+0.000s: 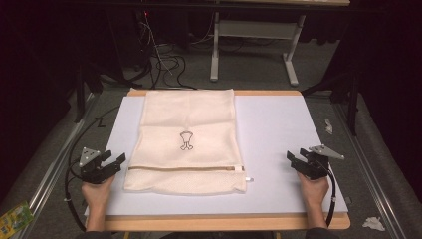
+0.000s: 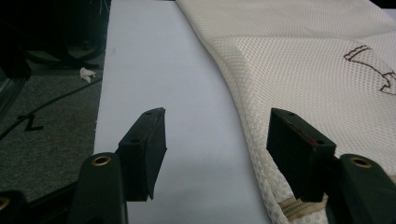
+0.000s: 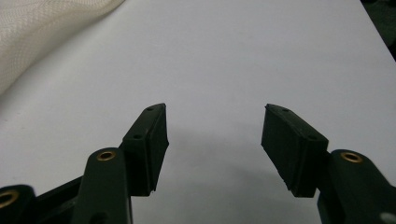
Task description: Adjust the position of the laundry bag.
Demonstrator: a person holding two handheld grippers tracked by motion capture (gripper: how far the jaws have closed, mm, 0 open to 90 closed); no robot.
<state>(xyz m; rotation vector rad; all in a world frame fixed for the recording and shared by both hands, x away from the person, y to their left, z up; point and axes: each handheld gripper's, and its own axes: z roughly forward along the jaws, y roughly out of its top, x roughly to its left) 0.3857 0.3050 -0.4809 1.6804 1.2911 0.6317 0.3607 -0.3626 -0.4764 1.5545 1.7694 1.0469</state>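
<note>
Holding my left tool (image 1: pixel 117 160) wide open and empty beside the mesh laundry bag (image 1: pixel 186 139), one jaw over its edge. My right tool (image 1: pixel 293 158) is open too, empty, above the bare tabletop (image 1: pixel 278 129).

The room is dark all around. The desk (image 1: pixel 278 149) has a pale white top with a wooden edge. The floor (image 1: pixel 249 64) is grey carpet. Past the far side of the desk stands a white table frame (image 1: pixel 254 35), with black wires (image 1: pixel 164 62) lying on the floor beside it. Small white paper scraps (image 1: pixel 373 223) lie on the floor. A green packet (image 1: pixel 14 216) lies on the floor too.
</note>
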